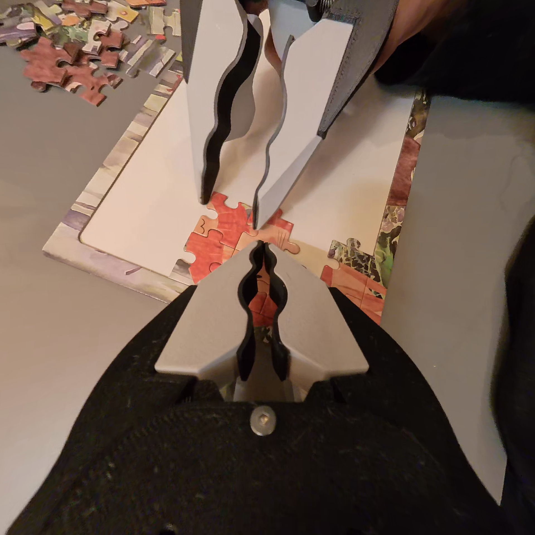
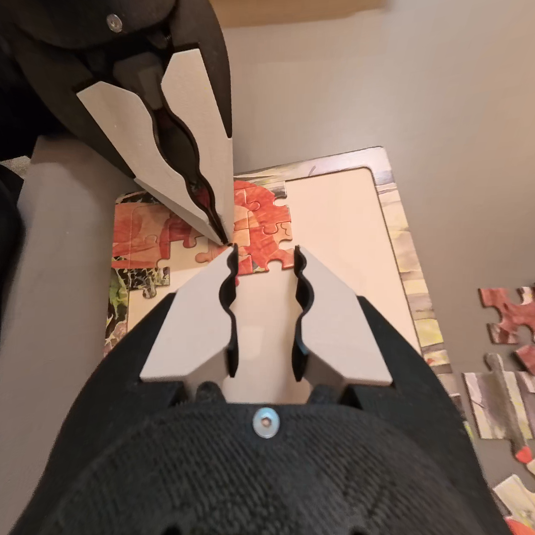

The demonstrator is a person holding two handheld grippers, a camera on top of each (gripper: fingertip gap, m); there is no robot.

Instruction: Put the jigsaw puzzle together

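Here the jigsaw puzzle (image 2: 260, 228) sits partly built in its tray (image 2: 405, 231): a red-orange cluster of joined pieces lies in the tray's near-left part as the right wrist view shows it, with the bare cream floor of the tray to its right and nearer the camera.

The left claw (image 2: 224, 241) has its tips pinched together and pressed down on the cluster; no piece is seen between them. The right claw (image 2: 266, 249) hangs with its jaws moderately apart and nothing between them, one tip at the cluster's near edge.

The pieces look thin, flat, light and fairly stiff, probably cardboard or thin wood. Lying flat, they offer little to pinch. A loose piece is likely best taken by an edge or tab where it overlaps another or can be tipped up. Pressing down seats them, but a sideways shove could buckle or slide the cluster.

The tray's raised printed border fences the pieces in and would catch a piece slid in too low.

The loose pieces (image 2: 503, 318) lie on the grey tabletop (image 2: 376, 86) to the right of the tray. Beyond the tray's far edge the tabletop is open. Between the two claws there is very little room.
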